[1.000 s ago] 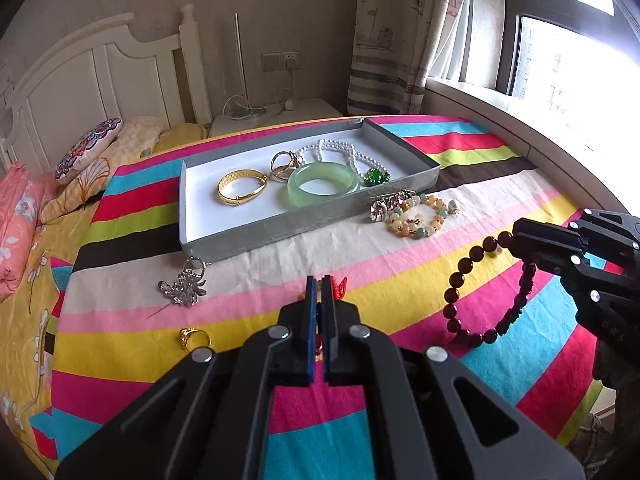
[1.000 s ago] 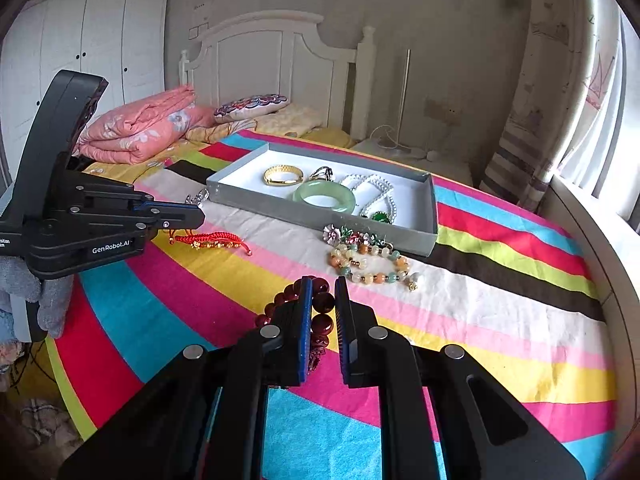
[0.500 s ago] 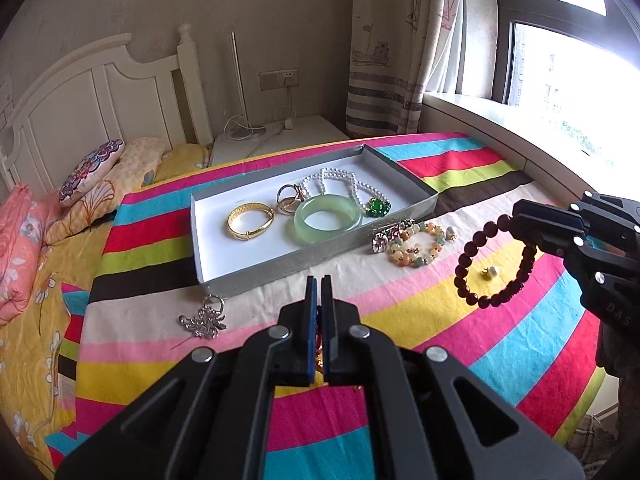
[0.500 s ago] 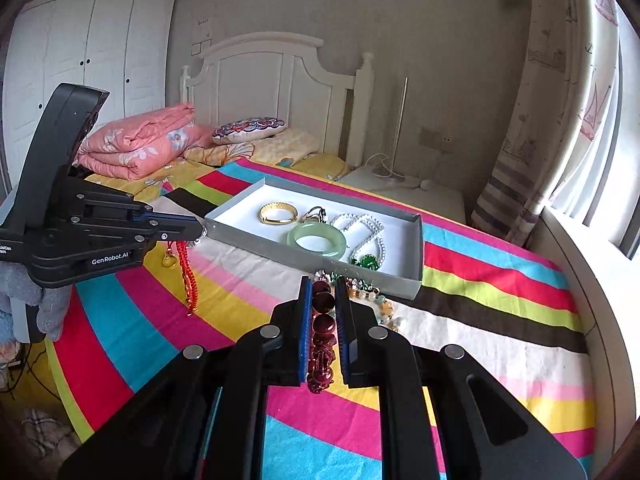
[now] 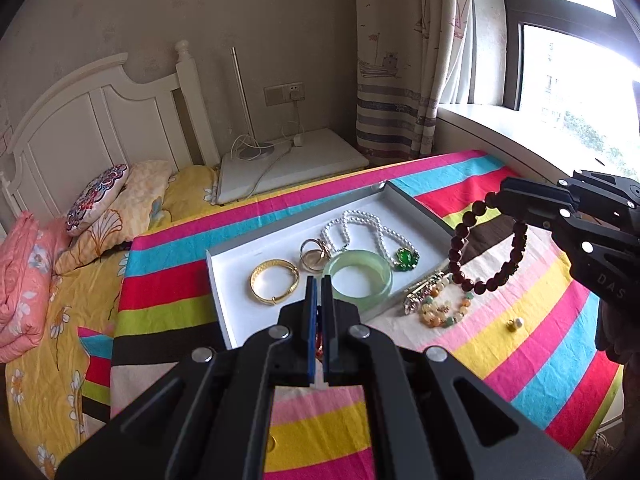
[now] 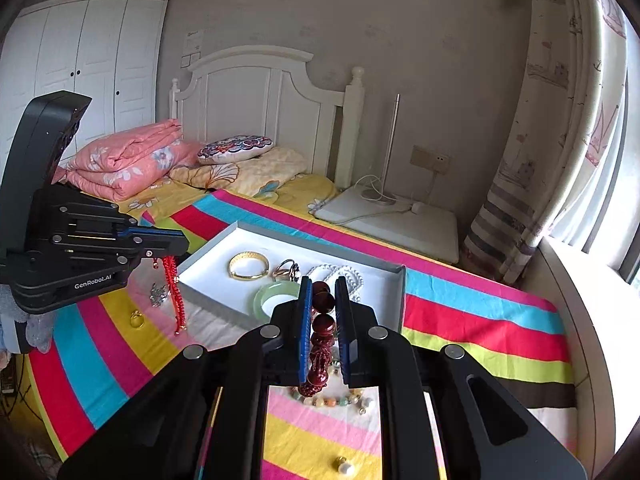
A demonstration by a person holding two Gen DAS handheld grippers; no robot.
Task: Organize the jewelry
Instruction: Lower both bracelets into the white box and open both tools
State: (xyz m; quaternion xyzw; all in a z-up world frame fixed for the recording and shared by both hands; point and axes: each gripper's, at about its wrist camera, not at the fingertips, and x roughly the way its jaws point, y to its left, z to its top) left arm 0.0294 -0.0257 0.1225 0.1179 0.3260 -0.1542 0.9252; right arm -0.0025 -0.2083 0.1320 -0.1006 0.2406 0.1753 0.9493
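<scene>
Jewelry | right gripper (image 6: 323, 312) jaws clamp round dark-red bead bracelet (image 5: 486, 246) | left gripper (image 5: 319, 300) jaws pinch braided red cord (image 6: 173, 292)

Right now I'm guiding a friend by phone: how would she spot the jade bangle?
Find the shallow white tray on the striped bedspread. At its front edge lies the jade bangle, beside a gold bangle: the only pale green, translucent ring.

White headboard (image 5: 92, 120), beige wall (image 5: 260, 12), striped curtain (image 5: 396, 60), bright window (image 5: 576, 76)
</scene>
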